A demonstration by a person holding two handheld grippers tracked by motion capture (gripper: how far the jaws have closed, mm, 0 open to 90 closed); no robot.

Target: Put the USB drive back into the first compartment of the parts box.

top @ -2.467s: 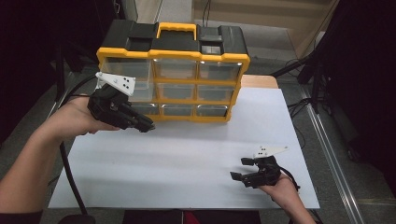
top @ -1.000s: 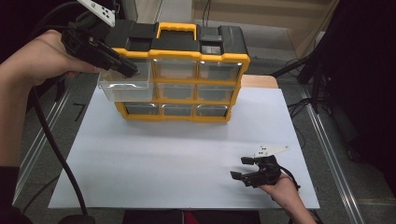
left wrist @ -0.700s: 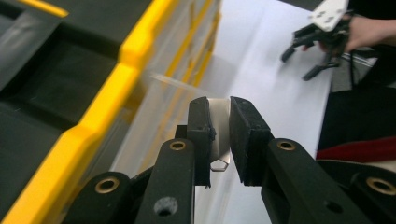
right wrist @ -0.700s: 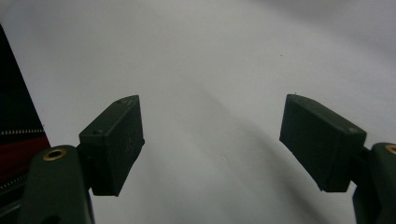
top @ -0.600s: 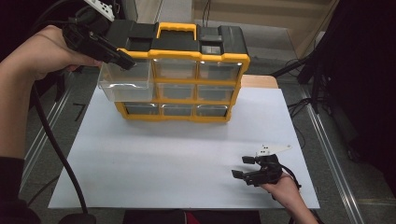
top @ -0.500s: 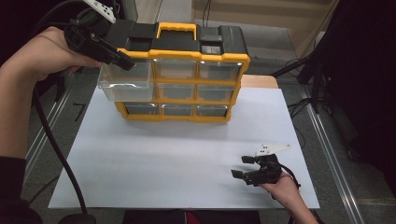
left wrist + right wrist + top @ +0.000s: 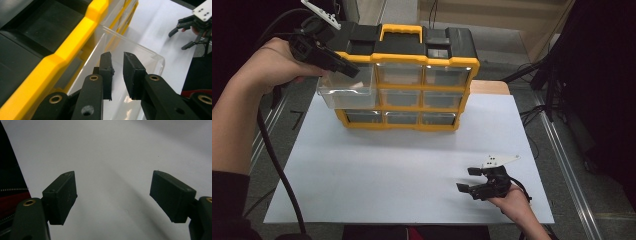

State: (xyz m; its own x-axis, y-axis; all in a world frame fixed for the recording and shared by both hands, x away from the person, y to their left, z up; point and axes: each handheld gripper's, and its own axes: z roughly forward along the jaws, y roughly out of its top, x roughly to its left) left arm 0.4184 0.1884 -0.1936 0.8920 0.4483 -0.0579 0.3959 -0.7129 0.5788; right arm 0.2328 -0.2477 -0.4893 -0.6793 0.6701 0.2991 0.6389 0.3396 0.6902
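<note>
Left claw, upper left of the high view: jaws have just been opening and stand a narrow gap apart, with nothing between the pads; the tips sit above the open top of the clear drawer, which is pulled out from the top-left slot of the yellow-and-black organiser; in the left gripper view the drawer's transparent walls lie directly below and around the jaw tips, with the organiser's yellow edge at left; a small pale piece lies inside the drawer just below the tips. Right claw, lower right of the high view: jaws wide apart, holding nothing, low over the white worktop, well apart from the organiser.
</note>
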